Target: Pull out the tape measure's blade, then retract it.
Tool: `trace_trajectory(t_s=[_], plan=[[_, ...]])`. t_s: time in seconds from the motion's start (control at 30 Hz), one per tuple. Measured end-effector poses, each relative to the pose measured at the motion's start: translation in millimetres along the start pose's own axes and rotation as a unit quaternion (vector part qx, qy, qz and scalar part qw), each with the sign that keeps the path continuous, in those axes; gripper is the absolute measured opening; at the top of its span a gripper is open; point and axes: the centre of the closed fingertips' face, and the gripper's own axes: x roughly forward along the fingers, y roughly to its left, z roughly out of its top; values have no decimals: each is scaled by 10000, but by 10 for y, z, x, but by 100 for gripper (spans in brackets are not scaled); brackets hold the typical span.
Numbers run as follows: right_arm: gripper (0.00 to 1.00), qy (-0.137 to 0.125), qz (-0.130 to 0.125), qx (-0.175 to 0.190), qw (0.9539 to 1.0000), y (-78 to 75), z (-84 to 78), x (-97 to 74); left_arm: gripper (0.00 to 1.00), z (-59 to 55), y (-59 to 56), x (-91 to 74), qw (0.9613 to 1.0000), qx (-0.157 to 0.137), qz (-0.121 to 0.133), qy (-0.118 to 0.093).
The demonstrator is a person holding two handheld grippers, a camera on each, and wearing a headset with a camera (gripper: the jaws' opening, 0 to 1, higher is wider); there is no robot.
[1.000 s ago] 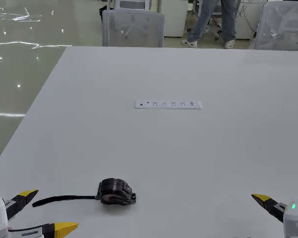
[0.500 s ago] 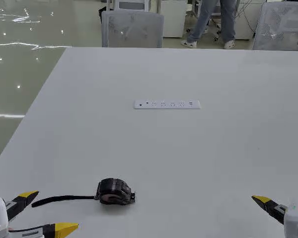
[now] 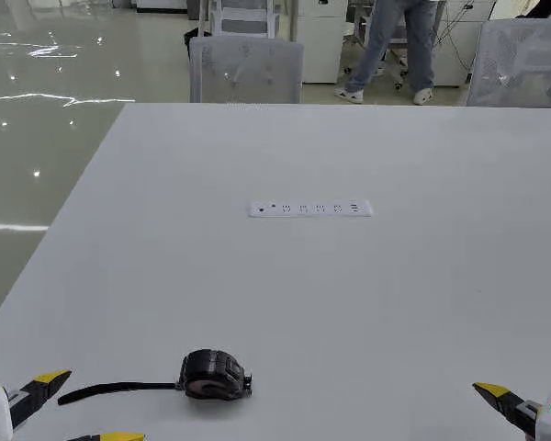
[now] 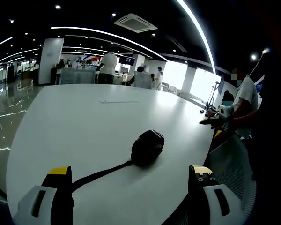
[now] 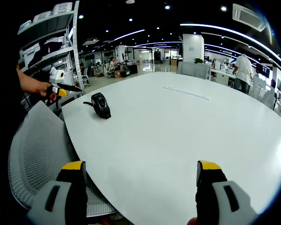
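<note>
My left gripper (image 4: 130, 172) has its jaws spread wide and grips nothing. My right gripper (image 5: 143, 165) is likewise spread and empty. The tape measure (image 3: 213, 374) lies on the white table (image 3: 349, 285), near its front edge. Its black strap (image 3: 119, 392) trails toward my left gripper.
</note>
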Motion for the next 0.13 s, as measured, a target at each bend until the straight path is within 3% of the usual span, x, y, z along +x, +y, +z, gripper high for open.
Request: trace_trajectory(t_s=[0.13], plan=[[100, 50, -36, 26, 10000, -5, -11, -1, 100, -34, -2, 4, 10000, -11, -12, 52]])
